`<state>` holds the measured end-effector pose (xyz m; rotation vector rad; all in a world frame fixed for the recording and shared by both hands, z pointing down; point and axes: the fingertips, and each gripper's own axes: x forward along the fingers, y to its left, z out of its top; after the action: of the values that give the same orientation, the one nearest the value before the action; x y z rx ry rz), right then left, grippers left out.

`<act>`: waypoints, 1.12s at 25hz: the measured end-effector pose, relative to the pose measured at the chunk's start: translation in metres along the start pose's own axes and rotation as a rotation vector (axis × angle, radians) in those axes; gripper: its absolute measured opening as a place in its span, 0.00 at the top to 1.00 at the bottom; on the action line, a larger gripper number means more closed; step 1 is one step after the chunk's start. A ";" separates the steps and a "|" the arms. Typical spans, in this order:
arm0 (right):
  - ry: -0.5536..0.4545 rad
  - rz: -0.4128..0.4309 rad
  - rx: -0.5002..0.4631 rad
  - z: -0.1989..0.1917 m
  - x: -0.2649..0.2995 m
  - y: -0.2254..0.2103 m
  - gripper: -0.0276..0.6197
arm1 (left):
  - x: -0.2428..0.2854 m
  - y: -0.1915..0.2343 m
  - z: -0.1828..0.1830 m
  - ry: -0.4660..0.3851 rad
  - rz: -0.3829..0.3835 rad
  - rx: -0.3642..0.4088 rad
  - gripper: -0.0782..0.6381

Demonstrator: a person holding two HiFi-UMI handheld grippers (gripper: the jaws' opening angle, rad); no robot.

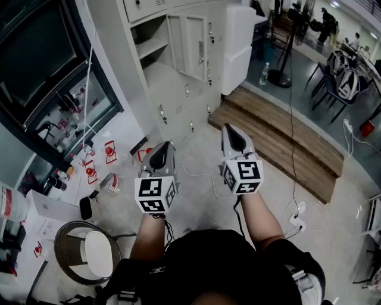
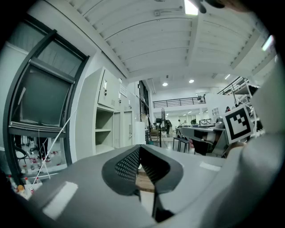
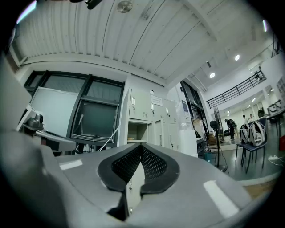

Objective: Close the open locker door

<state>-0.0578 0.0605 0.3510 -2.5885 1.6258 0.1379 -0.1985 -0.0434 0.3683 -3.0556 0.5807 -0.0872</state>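
Far ahead, locker bank (image 1: 178, 95): one open locker door (image 1: 189, 41), untouched. My left gripper (image 1: 162, 152) and right gripper (image 1: 232, 137): closed, empty, well short. Step: approach. Next: reach the door, push shut.

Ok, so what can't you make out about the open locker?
Head view: the latch on the locker door is too small; the top edge cuts off the lockers above it.
Left gripper view: the left gripper hides the lockers' lower rows.
Right gripper view: the right gripper hides the open compartment bottom.
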 end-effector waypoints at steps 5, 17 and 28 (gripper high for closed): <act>-0.005 0.025 0.007 -0.001 0.006 -0.001 0.94 | 0.010 -0.001 0.000 -0.002 0.005 -0.001 0.89; -0.012 0.077 0.004 0.000 0.012 -0.047 0.94 | 0.045 -0.041 0.006 -0.023 0.041 0.008 0.89; -0.028 0.105 0.012 -0.001 0.033 -0.078 0.94 | 0.079 -0.059 0.008 -0.041 0.049 0.023 0.89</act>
<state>0.0270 0.0648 0.3493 -2.4806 1.7477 0.1695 -0.1034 -0.0169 0.3663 -3.0114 0.6476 -0.0293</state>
